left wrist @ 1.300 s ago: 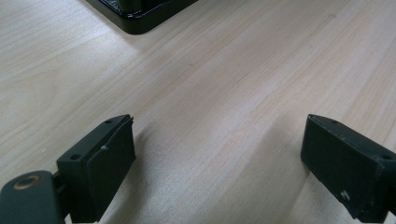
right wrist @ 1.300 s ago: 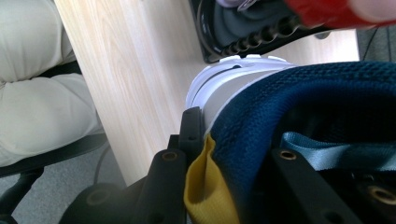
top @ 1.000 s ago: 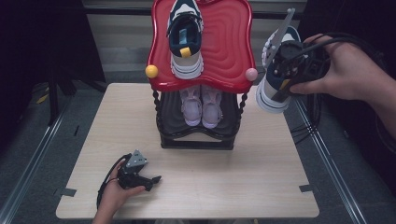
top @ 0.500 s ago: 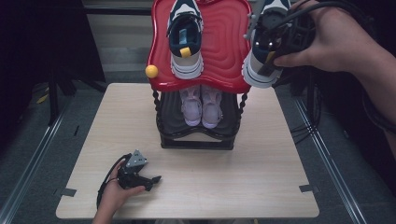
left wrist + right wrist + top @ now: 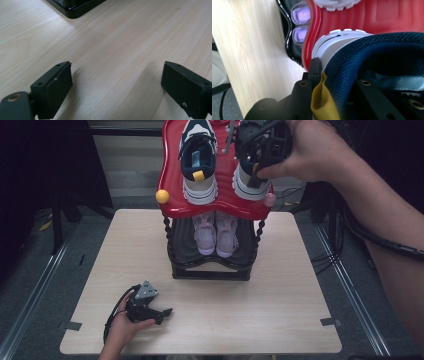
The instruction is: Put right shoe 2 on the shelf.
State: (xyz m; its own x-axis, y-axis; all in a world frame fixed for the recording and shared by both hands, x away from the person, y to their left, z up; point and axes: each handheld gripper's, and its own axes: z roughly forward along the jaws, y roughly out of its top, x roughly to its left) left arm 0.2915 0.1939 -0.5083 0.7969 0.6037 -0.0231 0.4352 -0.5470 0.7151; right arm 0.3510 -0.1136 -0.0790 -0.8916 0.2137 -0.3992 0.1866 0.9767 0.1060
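Left hand-held gripper (image 5: 165, 311), at seven o'clock on the desk (image 5: 280, 320), rests with jaws wide apart and nothing between them. At centre stands the shoe rack (image 5: 210, 270), lilac shoes (image 5: 216, 232) on its lower shelf. At one o'clock, the right hand-held gripper (image 5: 256, 170) clamps the navy sneaker (image 5: 247, 182) by its heel collar over the red top tray (image 5: 225, 160), beside the matching sneaker (image 5: 199, 162).

No legible text, labels, brand marks or numbers anywhere. Checked the sneaker (image 5: 248, 180) clamped in the right gripper (image 5: 260, 155) and its mate (image 5: 199, 165) just beside it on the red shelf (image 5: 170, 185): nothing readable. Pink shoes (image 5: 216, 232) on the tier under that gripper: blank too. Table (image 5: 280, 320) around the left gripper (image 5: 150, 307): bare wood grain, no markings.
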